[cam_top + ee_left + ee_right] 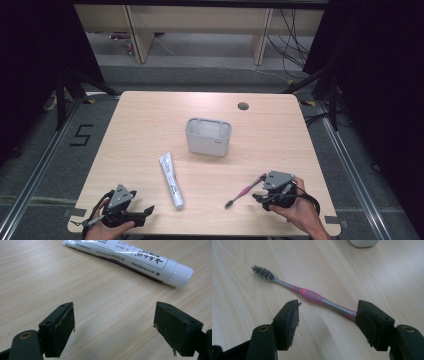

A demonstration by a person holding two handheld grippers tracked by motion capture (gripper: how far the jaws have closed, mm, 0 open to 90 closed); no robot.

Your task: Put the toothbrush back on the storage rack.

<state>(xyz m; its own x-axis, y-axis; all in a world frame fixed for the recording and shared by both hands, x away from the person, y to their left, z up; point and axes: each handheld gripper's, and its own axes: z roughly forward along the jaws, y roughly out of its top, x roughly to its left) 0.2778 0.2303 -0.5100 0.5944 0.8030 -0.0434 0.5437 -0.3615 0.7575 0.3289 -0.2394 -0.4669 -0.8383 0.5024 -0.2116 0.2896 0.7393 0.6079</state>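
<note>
Toothbrush (312, 295) flat on table (249, 302), beyond right gripper's (327, 317) parted fingers (289, 322)

The table (150, 130) is evenly lit from overhead; the surroundings at both sides of the high view are left near black. Only short, soft shadows are cast beside the grey holder (208, 136). The high view is soft and low in detail. Glare is seen along the toothpaste tube (130, 258) in the left gripper view. Faint shadows are thrown under the black jaws in both gripper views. The toothbrush (299, 291) is rendered sharp; the far edges are slightly blurred.
</note>
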